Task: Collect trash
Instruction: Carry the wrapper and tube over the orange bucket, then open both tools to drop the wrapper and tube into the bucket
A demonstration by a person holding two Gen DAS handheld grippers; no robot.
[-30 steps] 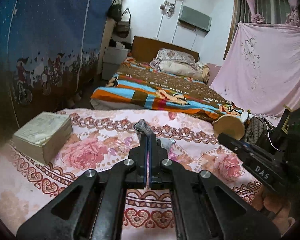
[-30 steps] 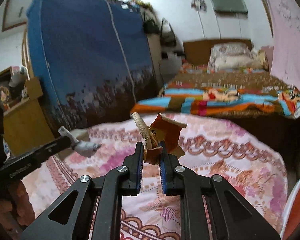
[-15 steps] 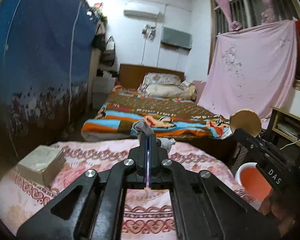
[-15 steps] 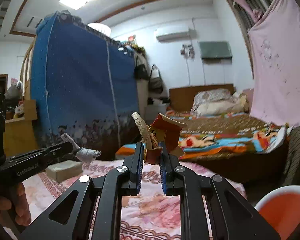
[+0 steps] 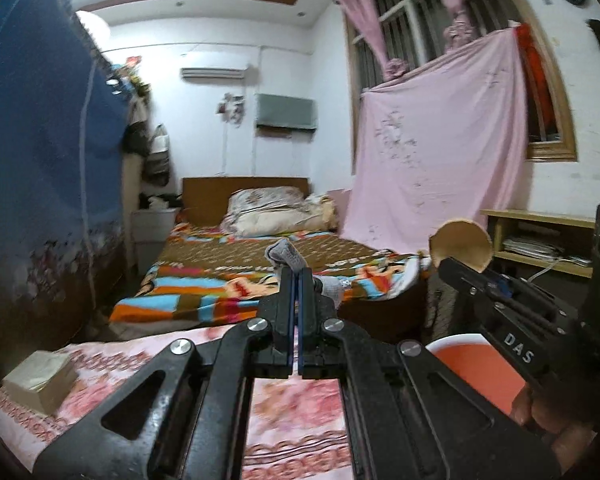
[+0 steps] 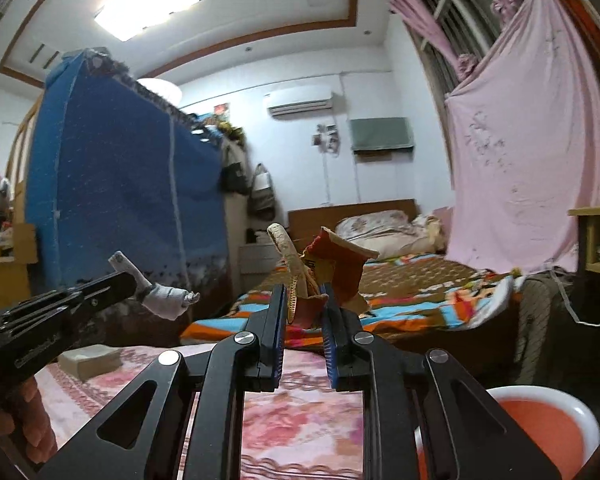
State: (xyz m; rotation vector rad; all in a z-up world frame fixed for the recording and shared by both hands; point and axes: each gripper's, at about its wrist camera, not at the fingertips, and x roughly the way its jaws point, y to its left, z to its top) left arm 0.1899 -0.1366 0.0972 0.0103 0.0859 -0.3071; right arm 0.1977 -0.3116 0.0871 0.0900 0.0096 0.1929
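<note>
My left gripper (image 5: pixel 297 276) is shut on a crumpled grey-white scrap (image 5: pixel 286 256), held level above the table. From the right wrist view the same left gripper (image 6: pixel 130 280) shows at the left, with the scrap (image 6: pixel 166 300) hanging off its tip. My right gripper (image 6: pixel 306 300) holds a torn red-and-tan snack wrapper (image 6: pixel 340 268). Its jaws are opening slightly, and the wrapper still stands upright between the pads. An orange bin with a white rim (image 6: pixel 540 391) sits low at the right, also seen in the left wrist view (image 5: pixel 452 341).
A table under a pink floral cloth (image 5: pixel 296 412) lies below both grippers, with a tan box (image 5: pixel 40 380) on its left side. Beyond it is a bed with a striped blanket (image 5: pixel 204 292). A blue wardrobe cover (image 6: pixel 120 200) fills the left.
Both grippers have risen and swung right with their trash still held. The table has sunk low in both views, and the orange bin has come into sight at the lower right.
</note>
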